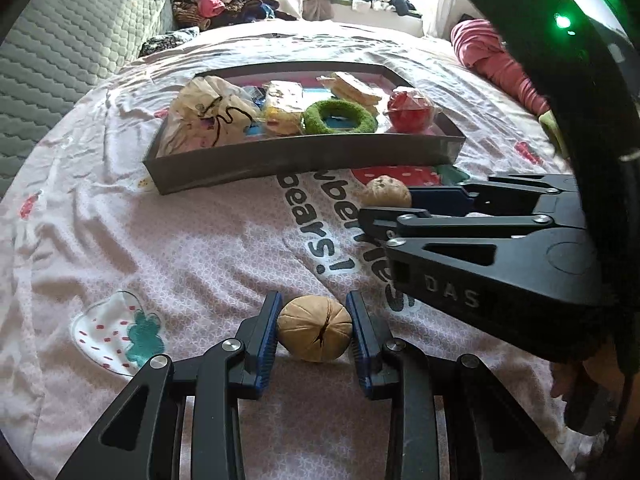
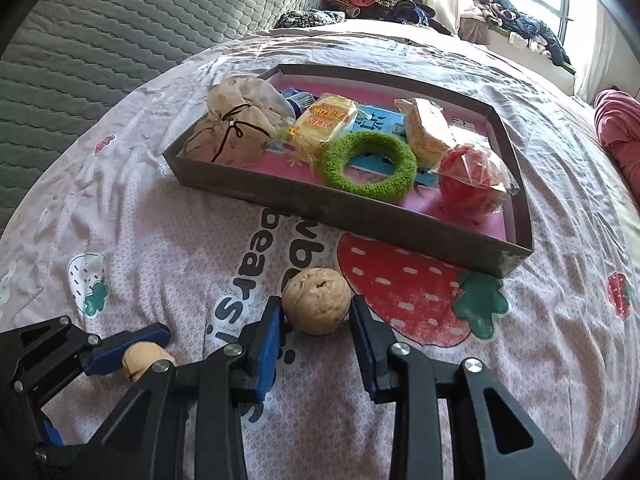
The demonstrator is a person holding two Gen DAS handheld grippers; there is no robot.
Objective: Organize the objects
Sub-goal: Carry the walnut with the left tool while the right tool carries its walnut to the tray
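"DAS" stands on the right gripper [image 1: 390, 210]; "bears!" on the bedsheet [image 1: 200, 240].

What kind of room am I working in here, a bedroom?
Most likely a bedroom. The work surface is a bed with a strawberry-print sheet, a quilted grey headboard or cushion stands along its far side, and clothes are piled beyond it near a sunlit window.

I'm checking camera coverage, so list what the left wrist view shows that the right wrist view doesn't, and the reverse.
Left wrist only: the green light on the right gripper, and the dark crack in the cracked walnut that the left gripper grips. Right wrist only: the whole big strawberry print. Both: the tray, its green ring, and the round walnut in the right gripper.
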